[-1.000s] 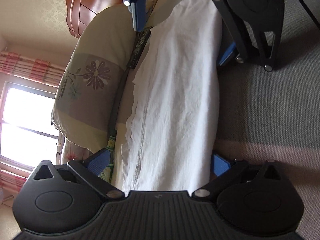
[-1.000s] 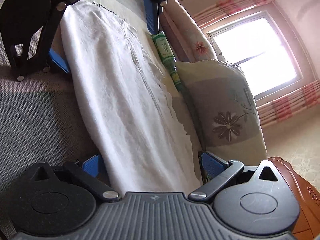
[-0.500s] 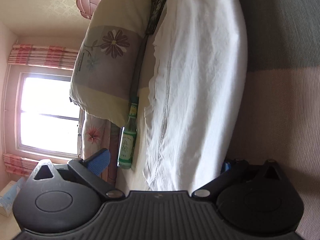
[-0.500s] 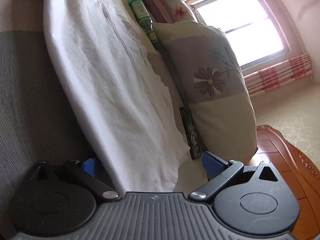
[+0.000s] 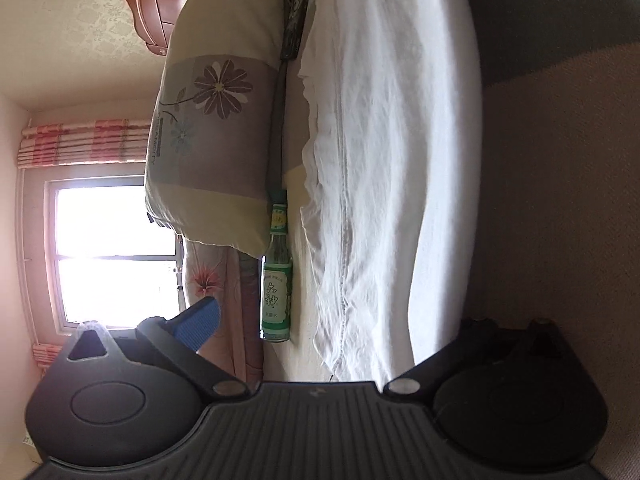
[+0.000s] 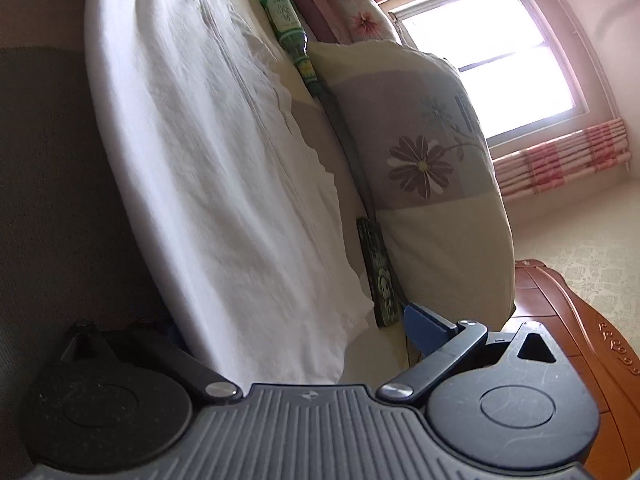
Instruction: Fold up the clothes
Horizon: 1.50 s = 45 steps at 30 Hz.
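A long white garment (image 5: 384, 160) lies folded lengthwise on a grey and beige bedcover (image 5: 560, 200). My left gripper (image 5: 336, 332) is open at one end, its jaws straddling the cloth. One blue pad (image 5: 198, 324) shows; the other finger sits in shadow by the folded edge. At the opposite end of the garment (image 6: 224, 160), my right gripper (image 6: 292, 328) is also open across the cloth. Its blue pad (image 6: 424, 324) is beside the cloth and its other finger is dark. Neither gripper appears in the other's view.
A flowered pillow (image 5: 208, 140) (image 6: 432, 184) stands along the garment's far side. A green bottle (image 5: 275, 292) (image 6: 286, 20) and a dark patterned flat object (image 6: 380, 276) lie between them. A wooden headboard (image 6: 580, 340) and a bright window (image 5: 112, 248) lie beyond.
Both grippers have drawn back toward the garment's ends and tipped toward the pillow side. Each no longer sees the other, and the cloth's end edges now show.
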{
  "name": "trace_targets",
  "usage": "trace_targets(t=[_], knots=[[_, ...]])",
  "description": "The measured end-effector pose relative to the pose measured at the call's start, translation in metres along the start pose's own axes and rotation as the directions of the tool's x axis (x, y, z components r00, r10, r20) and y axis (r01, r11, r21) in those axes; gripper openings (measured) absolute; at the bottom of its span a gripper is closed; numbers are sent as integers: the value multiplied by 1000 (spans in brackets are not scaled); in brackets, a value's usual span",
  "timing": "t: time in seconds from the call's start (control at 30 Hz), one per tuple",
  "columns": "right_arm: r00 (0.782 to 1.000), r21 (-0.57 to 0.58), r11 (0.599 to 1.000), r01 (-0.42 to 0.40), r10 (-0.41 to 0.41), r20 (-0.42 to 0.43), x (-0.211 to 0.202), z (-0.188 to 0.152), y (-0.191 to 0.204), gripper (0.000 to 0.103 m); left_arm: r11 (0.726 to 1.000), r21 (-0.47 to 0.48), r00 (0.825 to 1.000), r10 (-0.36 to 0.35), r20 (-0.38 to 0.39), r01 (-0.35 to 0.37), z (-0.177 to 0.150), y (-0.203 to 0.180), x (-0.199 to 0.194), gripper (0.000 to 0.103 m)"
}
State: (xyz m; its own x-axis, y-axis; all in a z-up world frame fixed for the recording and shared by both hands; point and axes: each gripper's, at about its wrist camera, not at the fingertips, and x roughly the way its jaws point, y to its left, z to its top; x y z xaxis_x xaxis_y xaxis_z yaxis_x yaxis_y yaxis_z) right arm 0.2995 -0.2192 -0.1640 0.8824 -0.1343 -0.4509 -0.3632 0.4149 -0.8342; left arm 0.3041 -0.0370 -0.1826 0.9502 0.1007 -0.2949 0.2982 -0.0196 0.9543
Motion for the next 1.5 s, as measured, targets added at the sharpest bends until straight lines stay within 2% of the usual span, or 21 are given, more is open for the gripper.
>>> trace_targets(t=[0.07,0.13,0.2,0.23,0.3,0.33,0.4,0.5,0.57,0.67,0.77,0.83,0.87,0.9,0.93,1.0,1.13,1.2,1.33,1.5], knots=[[1000,-28,1000,9,-9,4,0,2,6,103,998,60,1000,8,22,-10,6,-6,-2,97],[999,-93,996,7,-4,34,-3,7,16,96,993,117,999,4,43,-9,12,-12,-1,90],[999,-135,991,-8,14,46,-5,9,21,82,992,126,999,-23,39,18,15,-14,0,74],[999,-152,988,-14,22,48,-5,10,23,81,993,118,999,-38,36,34,15,-15,0,70],[998,-174,984,-27,37,54,-6,12,25,78,993,99,997,-65,30,61,15,-18,1,54],[997,-171,985,-33,44,58,-6,11,25,77,994,88,997,-72,25,69,15,-20,0,50],[996,-171,984,-45,58,69,-6,9,25,71,994,69,996,-86,17,84,14,-25,-1,30],[994,-210,977,-48,68,89,-9,8,30,64,992,68,994,-105,8,104,15,-33,-1,8],[993,-251,967,-45,71,98,-10,7,31,64,992,64,994,-110,6,110,15,-33,-1,8],[991,-290,956,-46,79,105,-6,7,25,70,992,45,993,-119,-3,119,13,-29,-2,12],[990,-302,952,-46,83,110,-7,5,28,68,993,43,994,-107,-9,108,14,-31,-1,10],[990,-333,941,-60,99,102,-8,4,36,53,993,41,994,-106,-15,107,15,-33,-1,4],[989,-358,931,-76,116,93,-8,3,41,38,993,38,994,-109,-19,110,16,-34,0,1],[987,-387,917,-97,138,80,-8,2,47,12,993,35,993,-115,-20,116,16,-34,-1,0],[987,-417,904,-91,136,80,-8,1,54,9,992,31,992,-121,-21,122,15,-35,-3,0],[989,-432,900,-59,111,96,-8,-2,60,9,992,21,992,-127,-22,128,14,-35,-5,0],[985,-333,937,-107,146,95,-8,1,46,8,991,-1,991,-135,-23,135,12,-32,-5,0],[986,-336,937,-93,134,103,-8,2,46,7,990,-20,990,-142,-18,142,11,-29,-5,3],[986,-356,931,-81,126,107,-6,3,46,7,987,-26,988,-156,-13,156,8,-27,-4,2],[986,-289,952,-103,136,100,-7,8,36,7,986,-28,987,-162,6,162,4,-25,-8,1]])
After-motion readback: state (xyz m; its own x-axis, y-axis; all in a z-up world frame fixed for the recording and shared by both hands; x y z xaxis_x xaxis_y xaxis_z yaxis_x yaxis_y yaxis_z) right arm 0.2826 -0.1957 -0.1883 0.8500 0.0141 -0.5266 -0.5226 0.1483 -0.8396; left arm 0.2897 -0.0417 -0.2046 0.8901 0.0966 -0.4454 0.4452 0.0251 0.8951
